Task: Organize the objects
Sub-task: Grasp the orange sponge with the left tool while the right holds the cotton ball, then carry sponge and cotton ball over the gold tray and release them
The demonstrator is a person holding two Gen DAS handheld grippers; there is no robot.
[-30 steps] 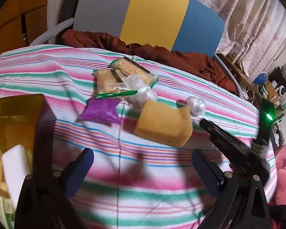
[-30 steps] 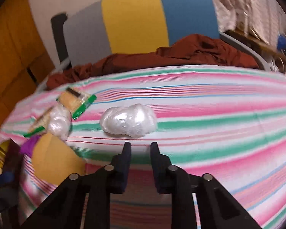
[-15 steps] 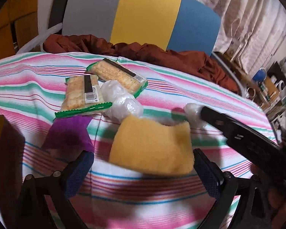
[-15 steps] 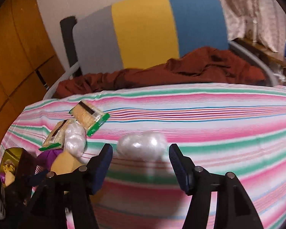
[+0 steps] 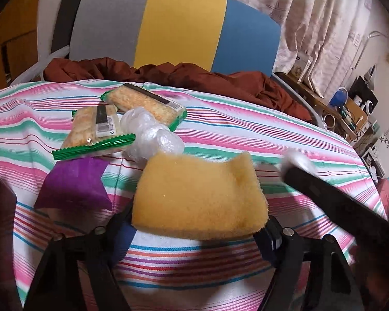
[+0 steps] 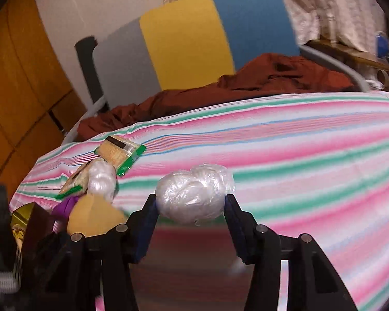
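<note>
My left gripper (image 5: 198, 230) is shut on a yellow sponge (image 5: 199, 194), its jaws pressed against the sponge's two sides just above the striped cloth. My right gripper (image 6: 192, 207) is shut on a white plastic-wrapped ball (image 6: 193, 194), held between both pads; that ball shows blurred in the left wrist view (image 5: 298, 159) at the tip of the right gripper's black finger (image 5: 332, 202). Behind the sponge lie a purple packet (image 5: 75, 184), two green-edged cracker packets (image 5: 96, 132) (image 5: 147, 103) and another clear wrapped bundle (image 5: 150, 134).
The striped tablecloth (image 6: 298, 155) covers the table. A chair with grey, yellow and blue back (image 5: 179, 26) holds a brown cloth (image 5: 194, 75) behind the table. A gold box (image 6: 20, 212) sits at the table's left. Cluttered shelves (image 5: 350, 108) stand at the right.
Both grippers have moved forward and closed: the left onto the yellow sponge, the right, shut at first and then opened, onto the white wrapped ball.
</note>
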